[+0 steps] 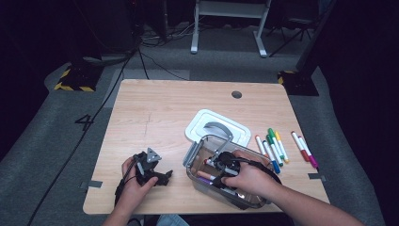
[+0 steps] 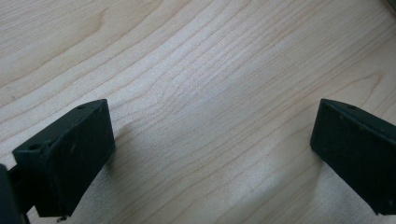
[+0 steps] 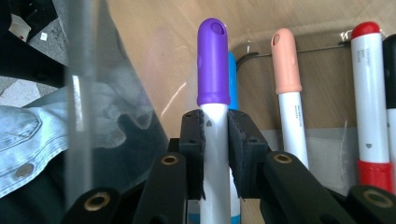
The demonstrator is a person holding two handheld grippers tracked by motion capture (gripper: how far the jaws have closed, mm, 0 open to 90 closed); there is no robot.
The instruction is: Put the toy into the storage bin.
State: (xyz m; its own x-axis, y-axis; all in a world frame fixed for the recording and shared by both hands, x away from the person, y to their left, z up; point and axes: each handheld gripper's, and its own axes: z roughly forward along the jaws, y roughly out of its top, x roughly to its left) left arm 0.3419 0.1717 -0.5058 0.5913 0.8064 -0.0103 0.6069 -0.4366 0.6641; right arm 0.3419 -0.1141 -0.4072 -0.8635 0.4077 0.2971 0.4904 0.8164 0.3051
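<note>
Two tongs: right tongs [image 3: 215, 140] clamp the purple marker [image 3: 213, 65], its lower barrel hidden; left tongs [image 2: 212, 154] apart.

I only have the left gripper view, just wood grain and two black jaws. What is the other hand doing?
Observer: The right hand-held gripper is shut on a purple-capped marker, inside a clear plastic box.
Operator: Anything else in that box?
Observer: Yes, a peach-capped marker and a red-capped marker lie beside it.
Operator: Are more markers waiting outside?
Observer: Several lie on the table right of the box, among them a green marker and a pink marker.
Operator: Where is the lid?
Observer: The white lid lies flat behind the box.
</note>
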